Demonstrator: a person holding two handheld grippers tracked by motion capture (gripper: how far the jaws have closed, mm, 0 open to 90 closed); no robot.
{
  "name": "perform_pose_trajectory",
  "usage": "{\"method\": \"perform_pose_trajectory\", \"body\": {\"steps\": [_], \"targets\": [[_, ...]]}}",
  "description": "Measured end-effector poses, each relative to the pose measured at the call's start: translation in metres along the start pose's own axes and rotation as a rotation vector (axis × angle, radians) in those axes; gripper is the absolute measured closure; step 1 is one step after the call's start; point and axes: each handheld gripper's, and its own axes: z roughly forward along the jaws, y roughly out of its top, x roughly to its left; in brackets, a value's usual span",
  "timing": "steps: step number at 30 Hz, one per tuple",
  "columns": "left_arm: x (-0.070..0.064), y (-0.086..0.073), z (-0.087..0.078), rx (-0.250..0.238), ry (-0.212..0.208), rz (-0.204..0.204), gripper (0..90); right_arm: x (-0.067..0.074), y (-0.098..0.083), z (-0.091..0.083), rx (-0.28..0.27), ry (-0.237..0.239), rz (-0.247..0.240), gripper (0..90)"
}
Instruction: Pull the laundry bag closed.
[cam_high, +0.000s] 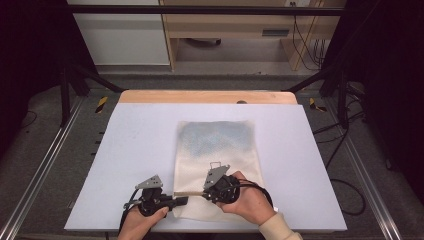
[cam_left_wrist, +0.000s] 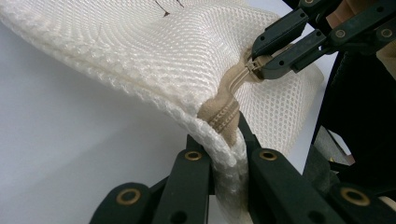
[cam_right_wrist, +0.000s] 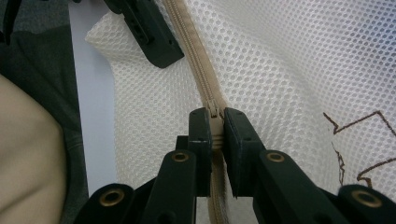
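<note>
A cream mesh bag (cam_high: 215, 145) lies flat on the pale table (cam_high: 135, 135), its tan zipper (cam_right_wrist: 191, 56) running along the near end. My left gripper (cam_high: 181, 201) is shut on the bag's near left corner, where the zipper's end (cam_left_wrist: 226, 114) sits between the jaws (cam_left_wrist: 219, 140). A short way to the right, my right gripper (cam_high: 205, 192) is shut on the zipper pull (cam_left_wrist: 252, 65); its jaws (cam_right_wrist: 215, 122) clamp the slider from both sides. The mesh (cam_left_wrist: 154, 51) bulges up between the two grippers. A thin brown drawing (cam_right_wrist: 355, 140) marks the bag's top face.
A wooden strip (cam_high: 210, 96) borders the table's far edge. Black frame posts (cam_high: 65, 85) stand at both far corners, with cables (cam_high: 345, 150) trailing on the floor to the right. A cabinet (cam_high: 125, 35) and a shelf stand beyond the table.
</note>
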Motion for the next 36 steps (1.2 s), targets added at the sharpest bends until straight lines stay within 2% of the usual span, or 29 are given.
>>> {"method": "perform_pose_trajectory", "body": {"steps": [8, 14, 18, 25, 36], "targets": [[0.0, 0.001, 0.001, -0.001, -0.018, 0.049, 87.0, -0.002, -0.004, -0.005, -0.013, 0.005, 0.016, 82.0], [0.001, 0.004, 0.0, -0.016, -0.028, 0.105, 87.0, -0.006, -0.006, -0.009, -0.035, 0.009, 0.032, 82.0], [0.001, 0.005, 0.001, -0.029, -0.042, 0.121, 87.0, -0.006, -0.007, -0.012, -0.04, 0.005, 0.039, 81.9], [0.001, 0.005, 0.001, -0.031, -0.03, 0.129, 87.0, -0.008, -0.012, -0.016, -0.035, -0.009, 0.042, 82.0], [-0.001, 0.005, 0.002, -0.039, -0.038, 0.153, 87.0, -0.009, -0.016, -0.021, -0.036, -0.006, 0.042, 81.9]]}}
